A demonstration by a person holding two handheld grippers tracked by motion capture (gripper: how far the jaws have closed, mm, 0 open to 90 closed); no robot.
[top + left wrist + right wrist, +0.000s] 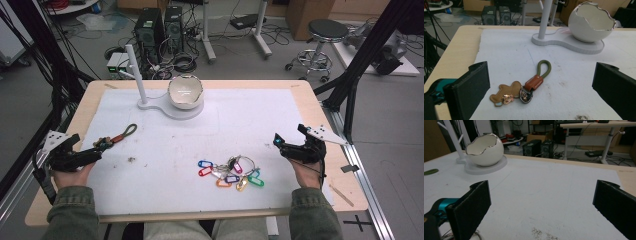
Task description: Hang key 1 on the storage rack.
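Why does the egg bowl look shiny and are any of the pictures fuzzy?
High view: soft, glare on the bowl. Left gripper view: keychain sharp, bowl rim glints. Right gripper view: the close black pads look slightly blurry, the room behind dim.

olive-green sleeves, black tool point(82, 156) and tool point(292, 140), grey three-cornered plates, teal accents

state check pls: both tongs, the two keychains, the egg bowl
left tongs: open, nothing held, aimed at the leather keychain
right tongs: open, nothing held
leather keychain: flat on the white mat, between the left jaws but untouched
tag key bunch: in a heap on the mat, untouched
eggshell bowl: upright on its stand, looks empty
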